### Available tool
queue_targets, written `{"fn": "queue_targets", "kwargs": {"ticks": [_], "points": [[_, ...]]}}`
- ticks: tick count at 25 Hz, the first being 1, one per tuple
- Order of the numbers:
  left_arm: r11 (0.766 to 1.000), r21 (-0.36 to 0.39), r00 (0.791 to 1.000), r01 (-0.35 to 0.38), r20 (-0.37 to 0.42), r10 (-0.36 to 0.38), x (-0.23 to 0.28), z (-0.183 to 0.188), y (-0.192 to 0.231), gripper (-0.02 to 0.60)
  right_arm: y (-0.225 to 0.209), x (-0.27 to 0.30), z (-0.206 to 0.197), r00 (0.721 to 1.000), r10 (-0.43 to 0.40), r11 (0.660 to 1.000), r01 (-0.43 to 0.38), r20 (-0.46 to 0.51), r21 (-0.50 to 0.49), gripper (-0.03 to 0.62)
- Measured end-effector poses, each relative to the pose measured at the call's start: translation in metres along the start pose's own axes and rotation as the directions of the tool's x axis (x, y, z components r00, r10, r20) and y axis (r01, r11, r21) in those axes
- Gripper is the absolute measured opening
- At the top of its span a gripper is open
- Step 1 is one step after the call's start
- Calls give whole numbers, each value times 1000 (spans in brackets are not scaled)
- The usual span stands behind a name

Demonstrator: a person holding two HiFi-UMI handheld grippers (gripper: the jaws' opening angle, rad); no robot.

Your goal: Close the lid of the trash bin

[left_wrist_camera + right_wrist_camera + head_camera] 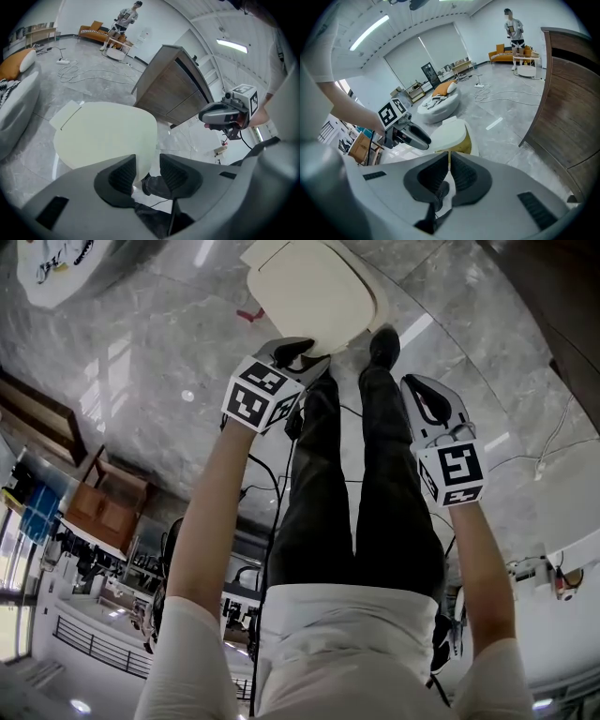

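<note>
**Left gripper at the near rim of the cream oval plastic trash-bin lid**

My left jaws stand slightly apart and straddle the lid's near rim. My right gripper has its jaws pressed together on nothing and hangs to the lid's right, farther back. The lid lies ahead, raised over a yellow lining, with its long axis running away from my left jaws. The left gripper is nearer, so I judge closing calls for downward travel there.

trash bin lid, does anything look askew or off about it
Yes: the lid is tilted up, not seated. In the right gripper view the yellow bin shows beneath it. The lid's edge sits between the open jaws of the left gripper.
</note>
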State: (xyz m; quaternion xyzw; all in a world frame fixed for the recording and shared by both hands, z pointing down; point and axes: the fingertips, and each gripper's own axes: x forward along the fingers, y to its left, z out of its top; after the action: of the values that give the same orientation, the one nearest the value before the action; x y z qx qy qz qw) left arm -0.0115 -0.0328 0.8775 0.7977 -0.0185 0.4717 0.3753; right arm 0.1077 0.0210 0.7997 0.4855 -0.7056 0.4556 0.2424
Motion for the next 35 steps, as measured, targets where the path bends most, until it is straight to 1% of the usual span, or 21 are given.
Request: {"fn": "queue_targets", "kwargs": {"ticks": [6, 12, 15, 19, 25, 27, 32, 35], "points": [[1000, -8, 1000, -1, -29, 1, 24, -12, 5, 163, -3, 12, -11, 1000, 5, 1000, -5, -21, 19, 34], [999, -37, 999, -18, -52, 16, 44, -22, 11, 164, -11, 16, -20, 1000, 9, 1000, -9, -29, 20, 34], [999, -39, 997, -31, -69, 29, 53, -26, 15, 165, -16, 18, -24, 1000, 8, 1000, -7, -30, 25, 34], [998, -39, 996, -58, -77, 54, 62, -31, 18, 178, -23, 19, -29, 999, 6, 999, -5, -32, 37, 34], [994, -57, 992, -91, -96, 85, 78, -36, 19, 212, -34, 15, -36, 999, 4, 999, -2, -36, 43, 34], [993, -69, 991, -98, -103, 91, 81, -36, 21, 212, -36, 15, -38, 999, 5, 999, -3, -35, 42, 34], [985, -132, 990, -111, -106, 97, 84, -37, 26, 212, -36, 16, -39, 999, 15, 999, -14, -33, 35, 34], [984, -145, 991, -106, -97, 92, 83, -34, 24, 212, -36, 14, -37, 999, 17, 1000, -17, -29, 24, 34]]}}
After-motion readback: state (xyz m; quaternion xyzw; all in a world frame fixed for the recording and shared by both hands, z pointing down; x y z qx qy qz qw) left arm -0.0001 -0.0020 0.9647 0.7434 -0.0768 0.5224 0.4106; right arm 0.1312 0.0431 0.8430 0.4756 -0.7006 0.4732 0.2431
